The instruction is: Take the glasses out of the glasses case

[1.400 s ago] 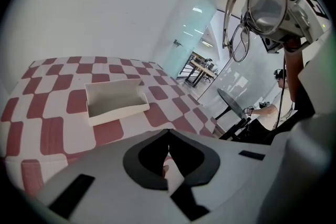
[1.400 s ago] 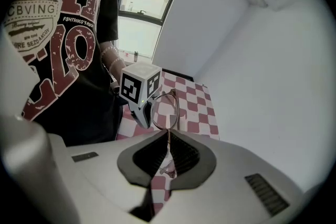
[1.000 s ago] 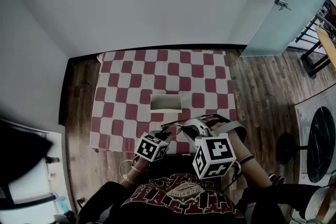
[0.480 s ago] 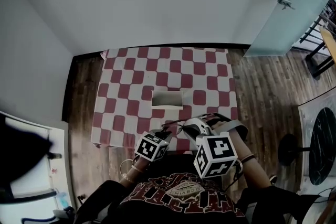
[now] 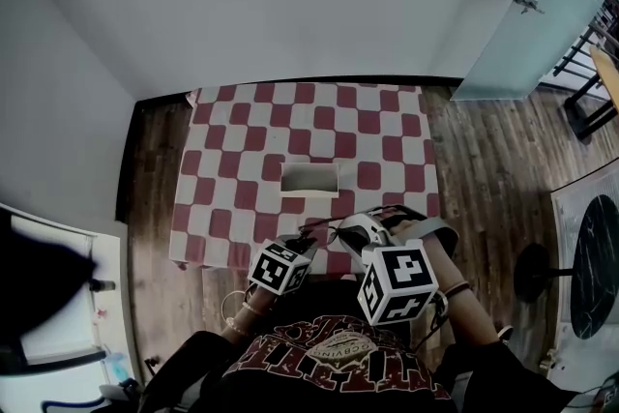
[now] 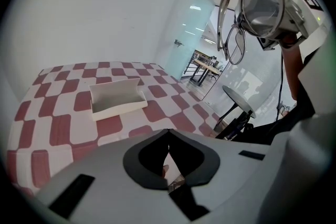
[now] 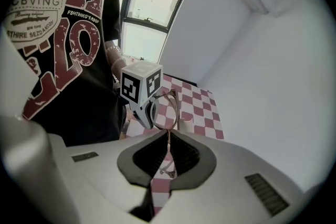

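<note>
The glasses [image 7: 167, 106] were out of the case [image 5: 309, 179], held up in the air near the table's [image 5: 230, 162] front edge, on the person's side of the case and well apart from it. The right gripper [image 7: 168, 132] had its jaws pinched on one thin temple arm, with the lenses [image 6: 260, 8] hanging beyond the tips. The case lay open and upright near the middle of the checked table, its hollow showing nothing inside. The left gripper [image 6: 168, 131] hovered nearer the person than the case and left of the glasses, jaws pressed together at the tips with nothing gripped. Behind both grippers was the person's black printed shirt [image 7: 63, 34].
</note>
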### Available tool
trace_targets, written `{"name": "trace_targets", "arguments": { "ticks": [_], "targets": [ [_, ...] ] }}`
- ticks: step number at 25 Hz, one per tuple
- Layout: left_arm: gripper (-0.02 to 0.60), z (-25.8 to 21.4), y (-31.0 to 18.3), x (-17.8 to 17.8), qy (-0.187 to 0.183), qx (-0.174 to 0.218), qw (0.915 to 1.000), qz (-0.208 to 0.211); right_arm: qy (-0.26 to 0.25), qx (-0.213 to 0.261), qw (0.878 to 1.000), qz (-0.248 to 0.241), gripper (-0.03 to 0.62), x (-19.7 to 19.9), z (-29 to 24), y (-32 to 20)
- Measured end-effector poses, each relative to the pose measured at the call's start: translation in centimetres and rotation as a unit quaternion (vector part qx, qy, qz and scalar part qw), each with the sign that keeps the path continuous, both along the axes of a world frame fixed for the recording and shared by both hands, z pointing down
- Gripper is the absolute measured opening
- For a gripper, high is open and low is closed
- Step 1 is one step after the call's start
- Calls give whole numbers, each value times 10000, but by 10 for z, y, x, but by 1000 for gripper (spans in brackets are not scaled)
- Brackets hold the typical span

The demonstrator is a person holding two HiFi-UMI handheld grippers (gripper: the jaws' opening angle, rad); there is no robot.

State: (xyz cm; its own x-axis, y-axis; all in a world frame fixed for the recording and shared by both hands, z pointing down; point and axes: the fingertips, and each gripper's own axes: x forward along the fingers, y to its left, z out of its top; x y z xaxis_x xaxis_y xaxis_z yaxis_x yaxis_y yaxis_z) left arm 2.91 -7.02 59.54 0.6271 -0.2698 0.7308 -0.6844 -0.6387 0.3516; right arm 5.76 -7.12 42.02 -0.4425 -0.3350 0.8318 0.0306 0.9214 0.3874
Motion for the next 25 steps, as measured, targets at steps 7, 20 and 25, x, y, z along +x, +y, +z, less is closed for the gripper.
{"name": "trace_targets", "arguments": {
  "ticks": [7,20,25],
  "targets": [
    [9,-7,-8,0,146,82,9998,-107,18,-47,10000,-27,29,-3,2,-2],
    [9,-5,-10,-4,136,20,9998,-125,72,-117,9999,-37,29,-4,8,-5],
    [9,-5,-13,-7,154,14,9998,-155,98,-107,9999,-55,29,-5,9,-9]
  ]
}}
